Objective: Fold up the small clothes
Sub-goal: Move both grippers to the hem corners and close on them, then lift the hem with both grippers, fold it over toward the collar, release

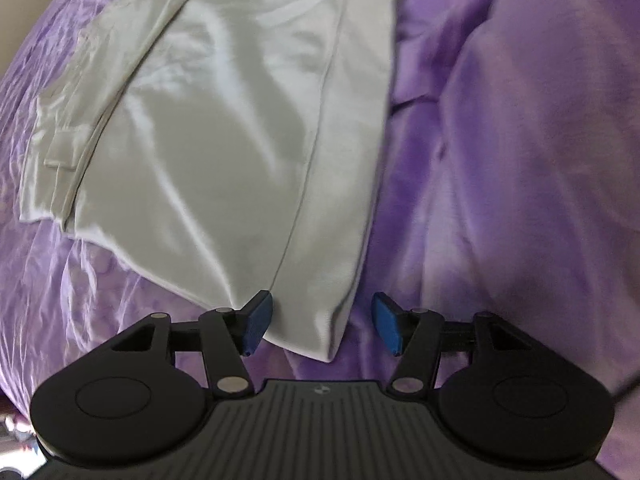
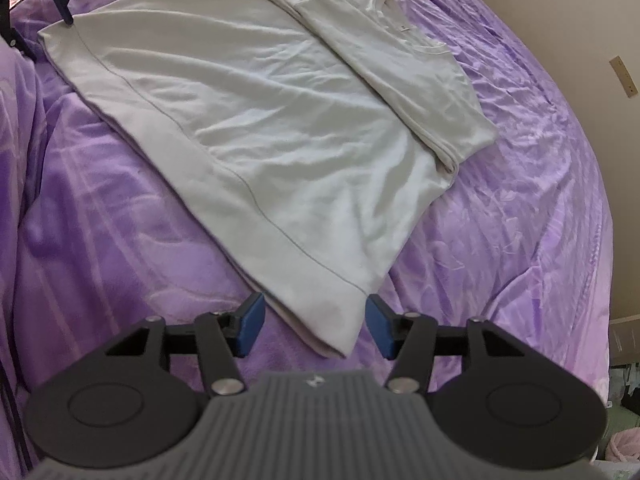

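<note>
White shirt (image 2: 256,120) lies flat on purple blanket (image 2: 500,240), sides folded in over the collar end. Left gripper (image 1: 320,330) at one hem corner, fingers spread, corner between them, not pinched. Right gripper (image 2: 314,326) at the other hem corner, fingers likewise spread either side of the cloth

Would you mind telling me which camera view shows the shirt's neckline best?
The right wrist view: the neckline of the white shirt is visible there at the far end, beside the folded-over sleeve. The left wrist view shows mostly the shirt's hem and body; the neckline is out of frame.
</note>
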Motion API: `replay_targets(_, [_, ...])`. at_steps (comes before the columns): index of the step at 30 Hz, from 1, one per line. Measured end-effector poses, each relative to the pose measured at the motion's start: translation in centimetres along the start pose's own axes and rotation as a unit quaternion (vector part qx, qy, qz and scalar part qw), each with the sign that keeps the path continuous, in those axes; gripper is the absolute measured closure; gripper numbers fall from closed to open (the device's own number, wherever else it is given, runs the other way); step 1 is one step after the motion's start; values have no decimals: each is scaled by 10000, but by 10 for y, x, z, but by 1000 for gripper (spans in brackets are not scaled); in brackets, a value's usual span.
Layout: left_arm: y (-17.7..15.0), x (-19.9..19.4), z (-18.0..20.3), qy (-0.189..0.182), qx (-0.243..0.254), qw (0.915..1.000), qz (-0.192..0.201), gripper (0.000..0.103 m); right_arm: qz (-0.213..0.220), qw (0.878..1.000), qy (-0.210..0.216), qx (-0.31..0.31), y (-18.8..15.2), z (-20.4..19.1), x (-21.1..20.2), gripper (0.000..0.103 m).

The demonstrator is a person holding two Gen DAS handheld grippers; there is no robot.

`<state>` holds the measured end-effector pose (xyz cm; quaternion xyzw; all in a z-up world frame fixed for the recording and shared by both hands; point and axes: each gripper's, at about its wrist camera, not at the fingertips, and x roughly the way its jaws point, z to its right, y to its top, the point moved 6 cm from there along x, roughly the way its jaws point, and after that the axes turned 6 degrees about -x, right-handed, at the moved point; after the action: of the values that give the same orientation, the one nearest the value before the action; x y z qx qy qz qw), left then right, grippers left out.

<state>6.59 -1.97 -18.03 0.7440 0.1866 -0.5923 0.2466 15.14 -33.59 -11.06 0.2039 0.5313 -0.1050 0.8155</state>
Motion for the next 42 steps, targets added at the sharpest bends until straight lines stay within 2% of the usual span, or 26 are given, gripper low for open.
replay_targets(2, [3, 2, -3, -10, -175, 9998, -13, 60, 7, 10000, -17, -55, 2, -2, 2, 51])
replay_targets(3, [6, 1, -4, -26, -256, 9997, -8, 80, 13, 10000, -18, -87, 3, -4, 2, 51])
replay_targets(4, [8, -2, -6, -64, -346, 9994, 37, 95, 21, 9999, -19, -142, 3, -6, 2, 51])
replay_targets(8, [19, -26, -18, 57, -665, 9969, 409, 97, -7, 9986, -76, -517, 5, -14, 3, 45])
replay_targets(12, [28, -60, -38, 63, -1189, 9886, 922, 97, -79, 9967, -184, -781, 3, -17, 7, 45])
replay_targets(15, [36, -75, -46, 237, -1485, 9825, 1102, 97, -199, 9926, -342, -1148, 0, -24, 14, 45])
replay_targets(18, [41, -82, -52, 468, -1714, 9774, 1148, 97, -307, 9895, -462, -1335, -4, -28, 21, 45])
replay_targets(21, [42, -87, -54, 394, -1915, 9737, 1172, 97, -236, 9885, -518, -1402, -5, -27, 21, 47])
replay_targets(31, [36, -88, -53, 445, -1942, 9729, 1174, 97, 44, 9778, -742, -1958, -14, -33, 32, 48])
replay_targets(32, [35, -88, -53, 435, -1973, 9721, 1188, 97, 68, 9766, -790, -2001, -14, -35, 34, 52])
replay_targets(34, [34, -88, -56, 490, -2043, 9706, 1171, 97, 52, 9724, -809, -2188, -14, -45, 37, 72])
replay_targets(35, [33, -87, -57, 514, -2076, 9700, 1152, 97, 10, 9679, -860, -2364, -14, -51, 39, 89])
replay_targets(36, [33, -87, -58, 522, -2120, 9691, 1146, 97, -79, 9631, -974, -2508, -13, -55, 41, 100])
replay_targets(38, [32, -89, -59, 500, -2181, 9676, 1170, 97, -204, 9635, -1132, -2419, -10, -52, 37, 103])
replay_targets(40, [31, -96, -59, 483, -2219, 9655, 1275, 97, -18, 9748, -1162, -1903, -3, -35, 21, 103])
replay_targets(42, [31, -106, -59, 523, -2236, 9631, 1404, 98, 263, 9818, -1429, -1219, 4, -4, -2, 103])
